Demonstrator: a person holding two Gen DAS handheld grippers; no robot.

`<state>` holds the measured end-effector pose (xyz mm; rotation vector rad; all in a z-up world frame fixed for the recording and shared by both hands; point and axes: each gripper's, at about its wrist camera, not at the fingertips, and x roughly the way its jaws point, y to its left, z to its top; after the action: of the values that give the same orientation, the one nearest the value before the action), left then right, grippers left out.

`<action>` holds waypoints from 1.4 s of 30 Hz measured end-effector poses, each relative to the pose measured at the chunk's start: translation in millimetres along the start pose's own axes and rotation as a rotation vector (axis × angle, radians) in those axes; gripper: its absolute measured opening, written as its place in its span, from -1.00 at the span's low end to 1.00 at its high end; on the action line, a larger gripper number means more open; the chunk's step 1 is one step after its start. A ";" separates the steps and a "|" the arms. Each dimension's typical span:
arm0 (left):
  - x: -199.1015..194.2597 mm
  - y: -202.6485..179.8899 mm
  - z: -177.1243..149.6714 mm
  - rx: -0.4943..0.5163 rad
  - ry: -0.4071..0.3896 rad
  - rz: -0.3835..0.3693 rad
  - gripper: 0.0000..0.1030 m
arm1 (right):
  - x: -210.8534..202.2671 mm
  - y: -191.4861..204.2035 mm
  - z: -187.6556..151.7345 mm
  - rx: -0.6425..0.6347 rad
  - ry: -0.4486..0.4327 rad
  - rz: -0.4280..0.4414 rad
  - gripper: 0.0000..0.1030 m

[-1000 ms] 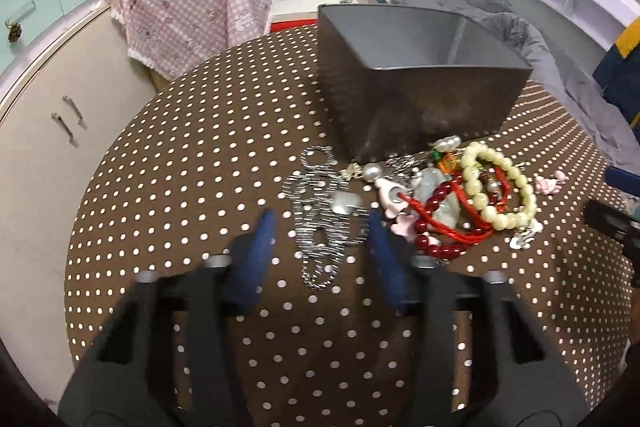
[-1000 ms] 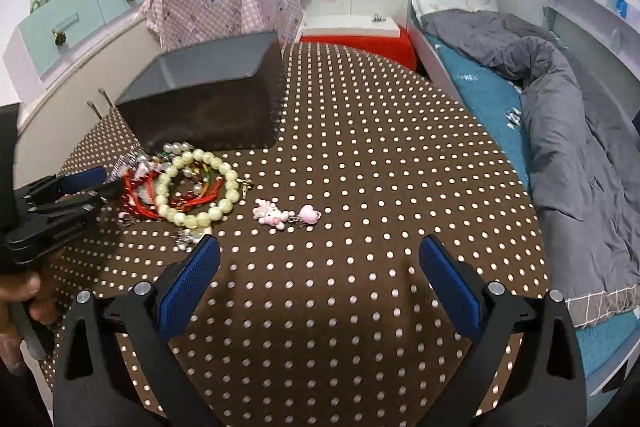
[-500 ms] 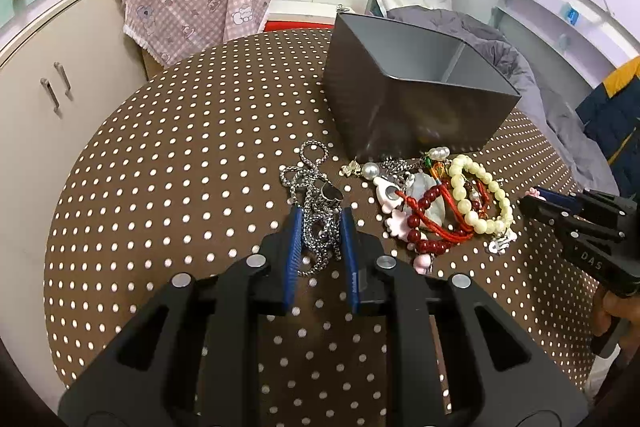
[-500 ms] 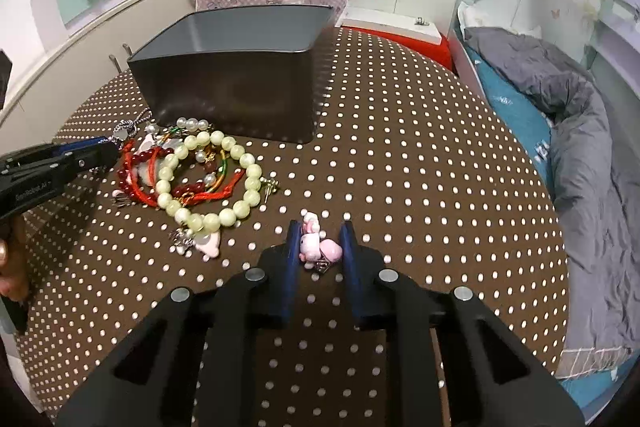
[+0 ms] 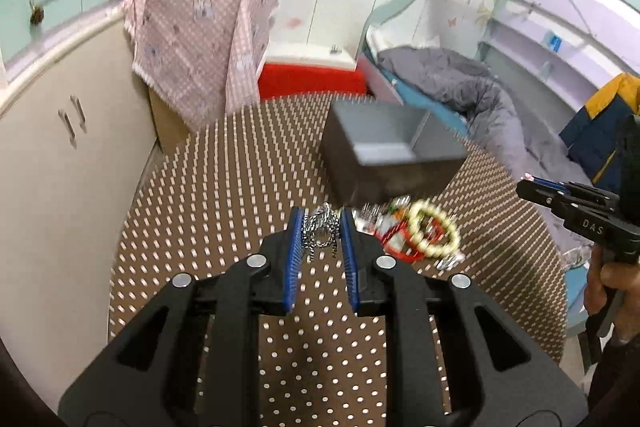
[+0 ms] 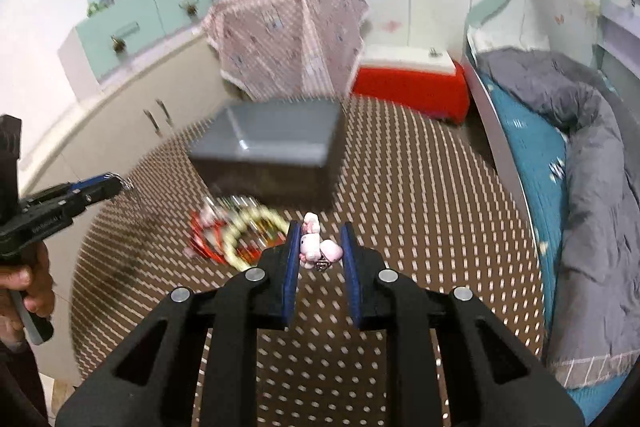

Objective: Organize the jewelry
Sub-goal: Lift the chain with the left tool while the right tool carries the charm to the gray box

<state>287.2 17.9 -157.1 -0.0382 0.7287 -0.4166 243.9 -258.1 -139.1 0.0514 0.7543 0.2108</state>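
Observation:
My left gripper (image 5: 321, 227) is shut on a silver chain necklace (image 5: 320, 227), which hangs between the blue pads above the table. My right gripper (image 6: 319, 241) is shut on a pink charm (image 6: 316, 245) and is also lifted off the table. A grey open box (image 5: 390, 155) (image 6: 272, 151) stands on the brown polka-dot tablecloth (image 5: 224, 195). In front of the box lies a heap of bracelets (image 5: 420, 231) (image 6: 236, 235) with pale green beads and red cords. The right gripper also shows at the right edge of the left wrist view (image 5: 532, 187), and the left gripper at the left edge of the right wrist view (image 6: 108, 187).
A pink checked cloth (image 5: 200, 43) drapes over a chair behind the table. A cream cabinet (image 5: 48, 147) runs along the left. A red-and-white stool (image 6: 412, 83) and a bed with a grey quilt (image 6: 580, 147) lie beyond and to the right.
Both grippers closed, the left on the silver chain and the right on the pink charm, and then both rose off the table with them.

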 end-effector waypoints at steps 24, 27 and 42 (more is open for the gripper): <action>22.5 -10.2 4.3 0.066 0.040 0.082 0.82 | 1.4 19.4 42.3 -0.039 -0.054 0.074 -0.64; 54.9 -6.3 -21.5 0.077 0.136 0.097 0.82 | 5.4 17.9 35.1 -0.024 -0.034 0.077 -0.64; 77.7 -12.4 -14.2 0.100 0.154 0.011 -0.67 | 3.1 17.7 38.3 -0.015 -0.038 0.075 -0.64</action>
<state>325.4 -21.7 -215.2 0.0930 0.8580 -0.4483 269.3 -239.0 -111.1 0.0696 0.7132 0.2859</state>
